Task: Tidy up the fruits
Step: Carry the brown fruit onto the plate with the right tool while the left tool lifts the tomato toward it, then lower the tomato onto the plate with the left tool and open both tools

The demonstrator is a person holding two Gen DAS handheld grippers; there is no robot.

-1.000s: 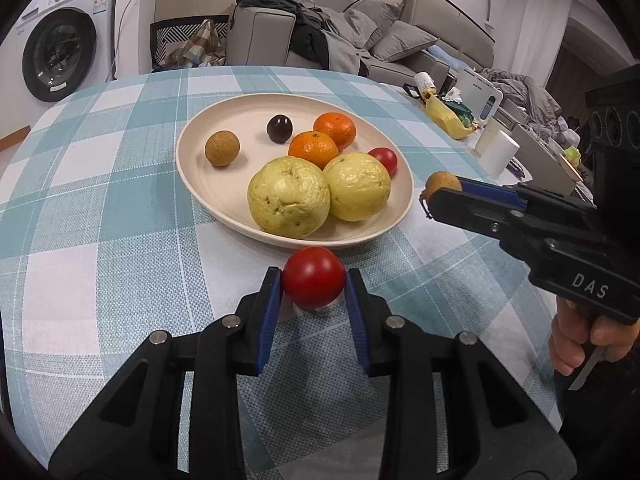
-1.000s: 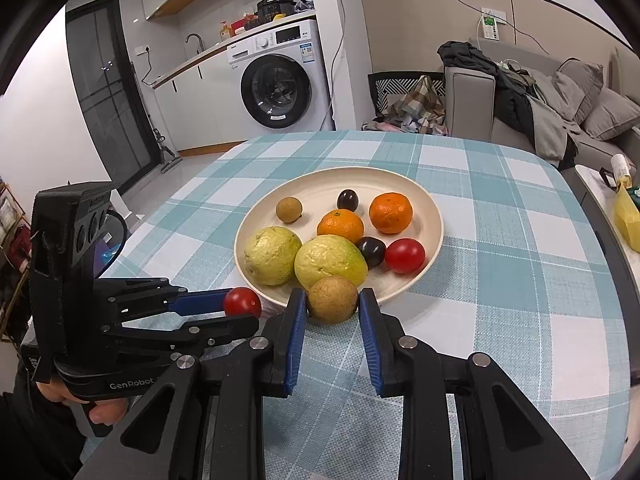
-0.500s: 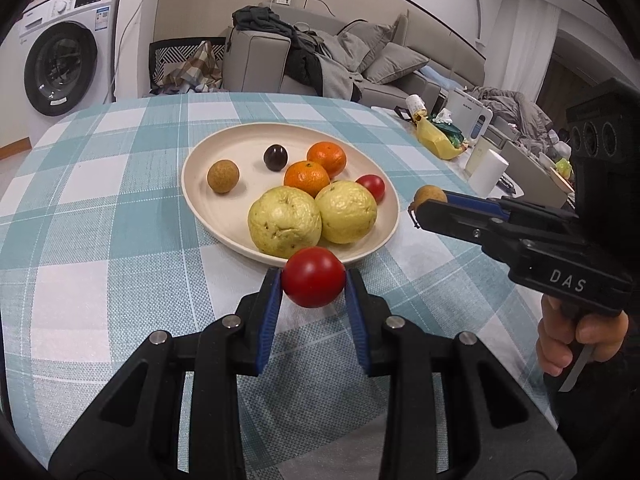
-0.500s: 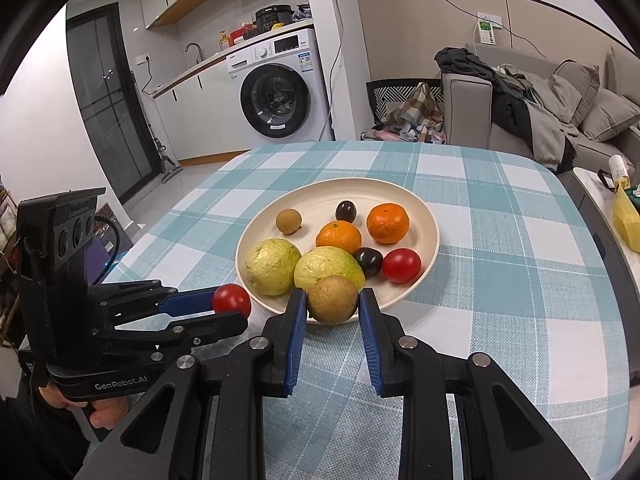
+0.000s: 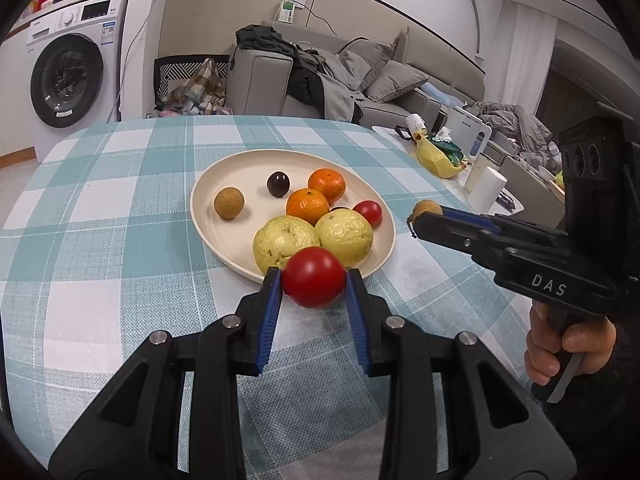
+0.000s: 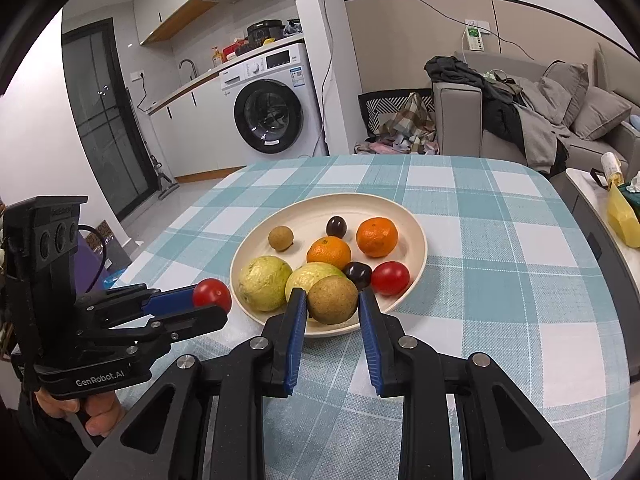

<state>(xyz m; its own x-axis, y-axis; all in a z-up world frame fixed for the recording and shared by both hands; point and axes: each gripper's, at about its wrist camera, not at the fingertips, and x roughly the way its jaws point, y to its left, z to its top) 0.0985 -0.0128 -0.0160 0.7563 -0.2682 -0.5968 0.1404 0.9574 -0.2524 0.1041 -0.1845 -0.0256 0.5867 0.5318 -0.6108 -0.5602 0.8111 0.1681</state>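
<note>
left wrist: near, angled down, from plate's (image 5: 384,216) left | right wrist: likewise, from right | shared: plate

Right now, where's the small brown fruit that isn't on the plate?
The small brown fruit is clamped in the right claw, held off the checked tablecloth just short of the plate's near rim, in front of a yellow-green guava.

A white washing machine (image 6: 276,108) was seen against the far wall, under a counter (image 6: 208,76) cluttered with bottles and a dark cooker. A dark glass door (image 6: 100,120) was set in the left wall. A grey sofa (image 5: 360,80) was heaped with clothes (image 5: 280,52) and cushions. The bench (image 6: 500,240) was covered by a teal-and-white checked cloth. A white side table (image 5: 460,168) was crowded with a yellow bag and a paper roll. Even indoor light was cast throughout.
</note>
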